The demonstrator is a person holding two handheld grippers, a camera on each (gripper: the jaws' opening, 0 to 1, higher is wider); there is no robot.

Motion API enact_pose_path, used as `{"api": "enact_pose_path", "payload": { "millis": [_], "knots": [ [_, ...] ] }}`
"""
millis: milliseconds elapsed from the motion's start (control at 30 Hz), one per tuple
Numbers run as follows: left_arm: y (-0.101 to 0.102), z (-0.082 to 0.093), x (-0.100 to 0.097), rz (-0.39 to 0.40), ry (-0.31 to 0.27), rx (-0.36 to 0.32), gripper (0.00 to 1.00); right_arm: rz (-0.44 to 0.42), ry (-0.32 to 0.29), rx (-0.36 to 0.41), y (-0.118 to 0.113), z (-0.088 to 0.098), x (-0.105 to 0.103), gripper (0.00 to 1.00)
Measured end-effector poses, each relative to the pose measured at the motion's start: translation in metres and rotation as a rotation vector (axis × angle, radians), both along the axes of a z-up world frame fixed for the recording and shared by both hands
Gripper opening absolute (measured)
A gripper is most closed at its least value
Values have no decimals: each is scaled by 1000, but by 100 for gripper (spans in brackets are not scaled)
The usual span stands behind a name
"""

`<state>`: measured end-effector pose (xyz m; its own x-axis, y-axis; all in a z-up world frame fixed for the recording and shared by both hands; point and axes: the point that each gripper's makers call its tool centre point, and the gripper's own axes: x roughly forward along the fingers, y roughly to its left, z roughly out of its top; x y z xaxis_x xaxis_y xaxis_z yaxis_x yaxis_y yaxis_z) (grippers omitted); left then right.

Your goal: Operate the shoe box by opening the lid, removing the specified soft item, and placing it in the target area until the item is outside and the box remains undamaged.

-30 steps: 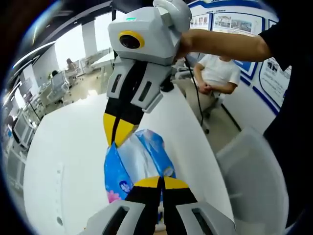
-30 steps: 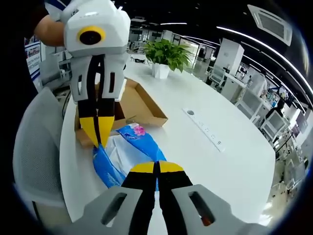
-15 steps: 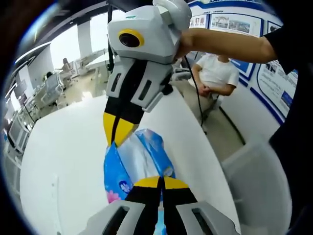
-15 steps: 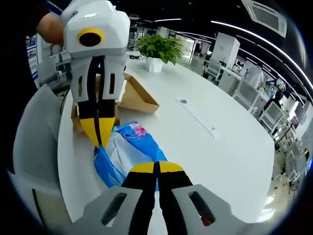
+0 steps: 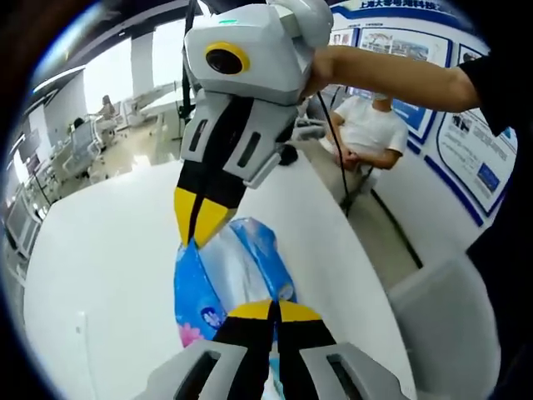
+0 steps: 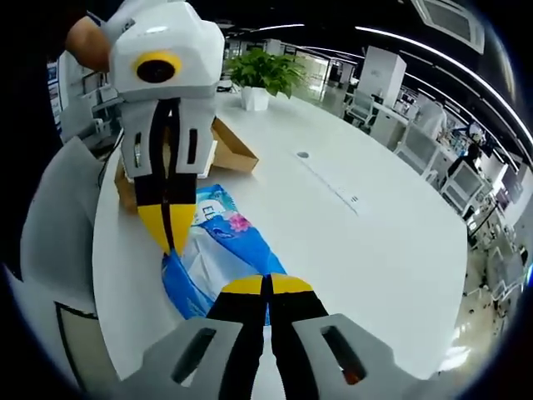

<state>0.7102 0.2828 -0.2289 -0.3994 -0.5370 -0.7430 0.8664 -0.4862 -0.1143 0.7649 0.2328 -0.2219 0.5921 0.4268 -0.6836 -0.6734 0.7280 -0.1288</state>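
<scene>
An open-plan office surrounds a long white table [image 6: 375, 242], with desks and chairs off to one side and blue-framed posters [image 5: 466, 125] on the wall in the left gripper view. In the right gripper view, going left to right: a grey chair back [image 6: 50, 242] sits at the table's edge, then the brown cardboard shoe box [image 6: 229, 150] lies open on the table behind the left gripper [image 6: 169, 242], which reaches down from the upper left with its yellow-tipped jaws pressed together on one end of the tissue pack [image 6: 221, 250]. The pack, blue and white with a pink flower print, is out of the box and just beside it, stretched between the two grippers. Farther right a potted green plant [image 6: 262, 75] stands near the far end of the table.

In the left gripper view the right gripper [image 5: 198, 237] comes down from above, held by a person's hand [image 5: 321, 71], its jaws clenched on the far end of the same pack [image 5: 229, 267]. The view's own jaws rise from the bottom, closed on the near end. To the right a seated person in a white shirt [image 5: 371, 125] is beside the table, and a grey chair [image 5: 441, 325] is at the lower right
</scene>
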Motion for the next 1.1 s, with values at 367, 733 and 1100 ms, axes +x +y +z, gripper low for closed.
{"api": "enact_pose_path", "payload": {
  "millis": [367,733,1100],
  "knots": [
    [-29,-11,2,-6,20,1,0,-32,14,-2,-26,-10,3,0],
    [-54,-18,-3,-17,35,-3,0,-76,12,-4,-52,-15,1,0],
    [-64,-45,-3,-12,41,21,0,-92,51,-18,-64,-47,-2,0]
  ]
}}
